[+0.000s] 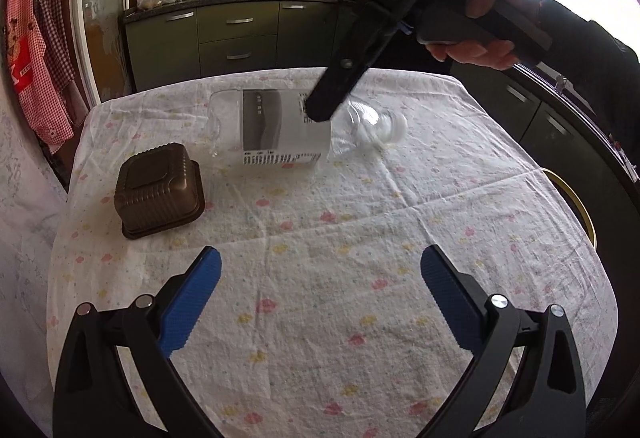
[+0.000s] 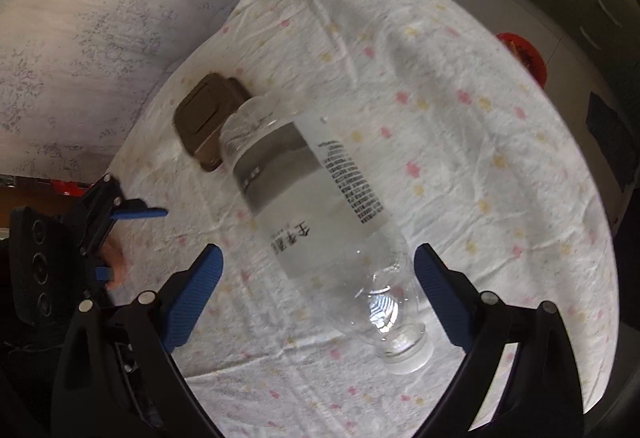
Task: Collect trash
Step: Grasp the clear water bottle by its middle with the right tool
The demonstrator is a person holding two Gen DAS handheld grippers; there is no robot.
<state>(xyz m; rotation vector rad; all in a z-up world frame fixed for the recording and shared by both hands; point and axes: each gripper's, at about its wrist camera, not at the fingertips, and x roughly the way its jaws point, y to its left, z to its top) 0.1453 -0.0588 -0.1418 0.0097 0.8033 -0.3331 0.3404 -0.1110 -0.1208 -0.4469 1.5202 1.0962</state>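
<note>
One clear bottle [image 2: 316, 214], one brown container [image 1: 158, 190] — left gripper [image 1: 320, 302], right gripper [image 2: 318, 298] both spread.

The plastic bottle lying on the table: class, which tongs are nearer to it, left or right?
Right. The right tongs are open around the plastic bottle near its neck. The left tongs hang open, well short of it, over bare tablecloth.
</note>
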